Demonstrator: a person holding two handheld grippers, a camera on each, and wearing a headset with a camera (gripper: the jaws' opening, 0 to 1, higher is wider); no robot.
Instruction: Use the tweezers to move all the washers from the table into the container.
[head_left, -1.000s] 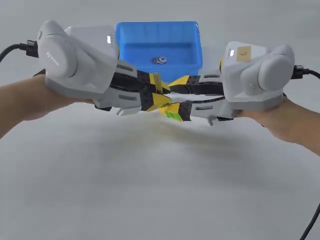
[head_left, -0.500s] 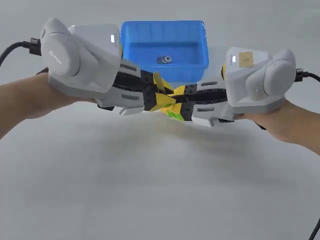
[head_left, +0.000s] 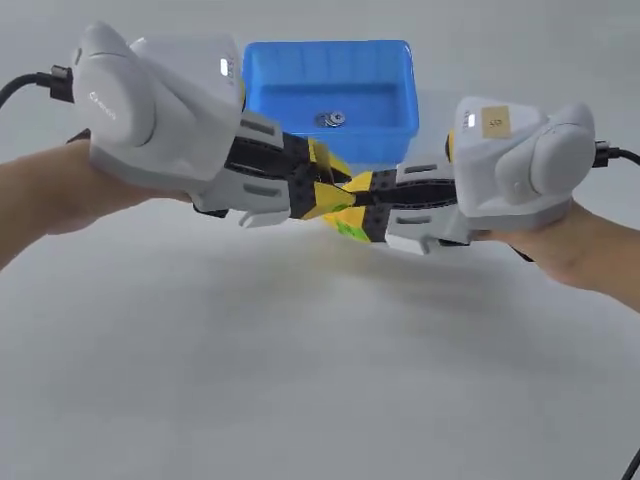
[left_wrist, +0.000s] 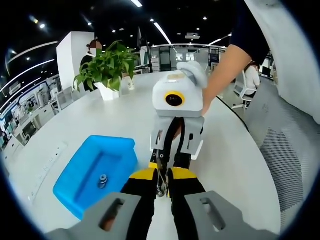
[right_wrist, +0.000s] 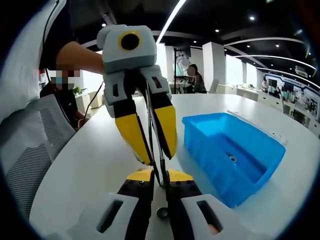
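- left gripper (left_wrist: 162, 176): jaws narrow, clamped on the tweezers (right_wrist: 156, 150), above bare table (head_left: 300, 380).
- tweezers: thin springy steel, likely slippery. Both grippers meet nose to nose on them. I'd hold mid-leg so the tips can pinch.
- washers (head_left: 333, 119): in the blue container (head_left: 330, 46), just behind the jaws. Small, flat, light; take by the edge.
- right gripper (right_wrist: 160, 181): jaws narrow on the tweezers too. Small ring (right_wrist: 162, 212) below them, maybe a washer, can't tell.
- open table all round; container walls are the only edge.

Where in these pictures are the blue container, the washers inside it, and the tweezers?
blue container (head_left: 320, 68): head view, its far inner wall.
washers (head_left: 333, 119): head view, middle of the cluster.
tweezers (left_wrist: 161, 177): left gripper view, metal body between the yellow jaw tips.
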